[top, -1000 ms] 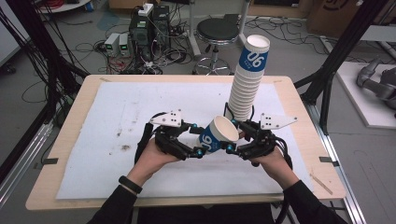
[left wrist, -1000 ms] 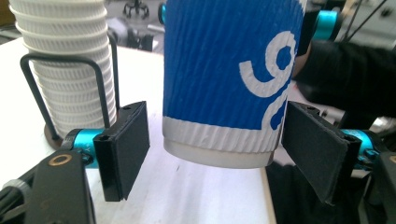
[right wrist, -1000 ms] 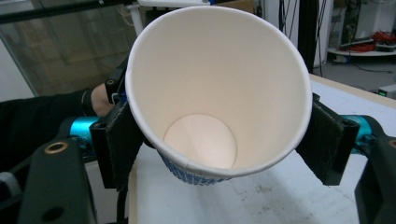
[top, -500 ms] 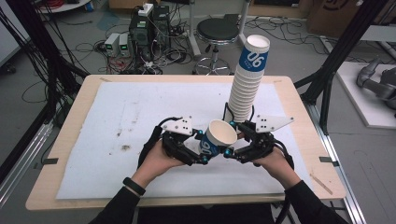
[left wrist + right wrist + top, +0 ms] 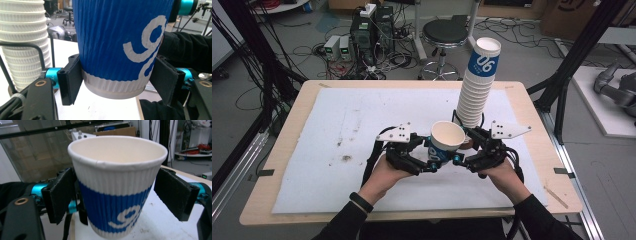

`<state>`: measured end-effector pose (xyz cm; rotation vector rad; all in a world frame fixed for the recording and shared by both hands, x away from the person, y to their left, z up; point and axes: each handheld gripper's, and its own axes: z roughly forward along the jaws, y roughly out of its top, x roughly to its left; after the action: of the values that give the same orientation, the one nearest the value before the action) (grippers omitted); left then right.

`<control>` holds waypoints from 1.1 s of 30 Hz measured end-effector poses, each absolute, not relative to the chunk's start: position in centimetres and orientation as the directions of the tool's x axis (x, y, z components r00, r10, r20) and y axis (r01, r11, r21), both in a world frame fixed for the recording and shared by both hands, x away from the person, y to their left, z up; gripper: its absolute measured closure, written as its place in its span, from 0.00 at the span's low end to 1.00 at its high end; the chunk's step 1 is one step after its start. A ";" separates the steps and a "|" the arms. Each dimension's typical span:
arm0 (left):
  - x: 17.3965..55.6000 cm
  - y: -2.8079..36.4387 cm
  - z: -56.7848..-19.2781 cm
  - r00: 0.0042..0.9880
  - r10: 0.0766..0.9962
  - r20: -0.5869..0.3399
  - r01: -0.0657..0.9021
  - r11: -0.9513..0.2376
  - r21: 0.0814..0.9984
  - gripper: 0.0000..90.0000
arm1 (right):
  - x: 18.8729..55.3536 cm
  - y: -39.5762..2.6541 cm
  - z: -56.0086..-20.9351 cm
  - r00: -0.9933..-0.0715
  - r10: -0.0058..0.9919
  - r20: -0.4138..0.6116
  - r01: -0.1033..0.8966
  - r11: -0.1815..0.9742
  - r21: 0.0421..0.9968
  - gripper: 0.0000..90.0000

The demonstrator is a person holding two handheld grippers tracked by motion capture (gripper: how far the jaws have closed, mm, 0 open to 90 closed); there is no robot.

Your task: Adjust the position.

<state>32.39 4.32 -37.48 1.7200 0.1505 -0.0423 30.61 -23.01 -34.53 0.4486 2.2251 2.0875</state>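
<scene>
A blue-and-white ribbed paper cup (image 5: 446, 140) hangs above the white sheet (image 5: 337, 130), mouth up, between both grippers. My left gripper (image 5: 432, 161) is shut on it. In the left gripper view the pads (image 5: 72, 81) press the cup (image 5: 120, 42) near its base. My right gripper (image 5: 462, 154) stands around the same cup from the other side. Its jaws have just been opening, and in the right gripper view the cup (image 5: 117, 185) sits between the pads (image 5: 176, 192) with a gap at each side. A tall stack of the same cups (image 5: 477, 90) stands just behind.
The wooden table (image 5: 532, 120) carries the white sheet, which has dark stains (image 5: 346, 158) left of my hands. The stack (image 5: 22, 45) is close beside the left gripper. A stool (image 5: 444, 35) and computer gear (image 5: 362, 35) sit on the floor beyond the far edge.
The left gripper has come in from the left and shut on the cup's lower part. The right gripper's jaws have spread off the cup. The cup now stands more upright.
</scene>
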 end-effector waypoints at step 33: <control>31.8 3.2 -37.5 0.990 0.086 -0.112 0.124 -0.141 0.982 0.22 | 30.4 -22.2 -34.7 -0.965 0.231 0.124 0.149 0.092 0.985 0.24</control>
<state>31.77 3.16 -37.52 1.7149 0.1575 -0.0331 30.39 -22.18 -34.71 0.3960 2.2745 2.0378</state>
